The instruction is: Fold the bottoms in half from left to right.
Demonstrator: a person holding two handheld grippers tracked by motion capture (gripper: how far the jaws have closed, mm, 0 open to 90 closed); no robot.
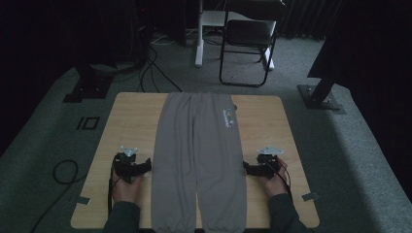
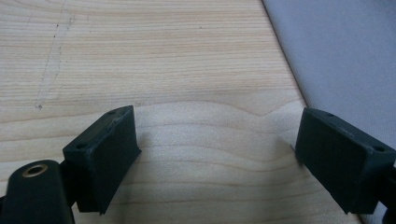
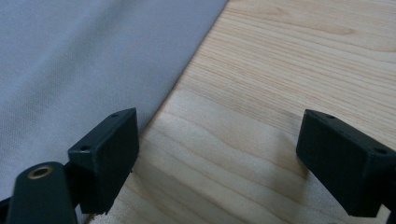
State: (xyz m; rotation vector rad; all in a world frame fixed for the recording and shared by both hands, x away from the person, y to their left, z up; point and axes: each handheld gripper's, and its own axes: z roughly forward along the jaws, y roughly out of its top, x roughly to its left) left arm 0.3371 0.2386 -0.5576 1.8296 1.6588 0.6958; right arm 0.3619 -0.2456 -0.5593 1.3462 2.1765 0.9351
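A pair of grey sweatpants lies flat and lengthwise down the middle of a light wooden table, waistband at the far edge, cuffs at the near edge by the person. The left gripper rests on bare wood just beside the trousers' left edge, jaws wide apart and holding nothing. The right gripper sits mirrored at the right edge, also spread wide and empty. This looks like the opening step of folding. The next move probably calls for each gripper to slide inward and pinch a side hem.
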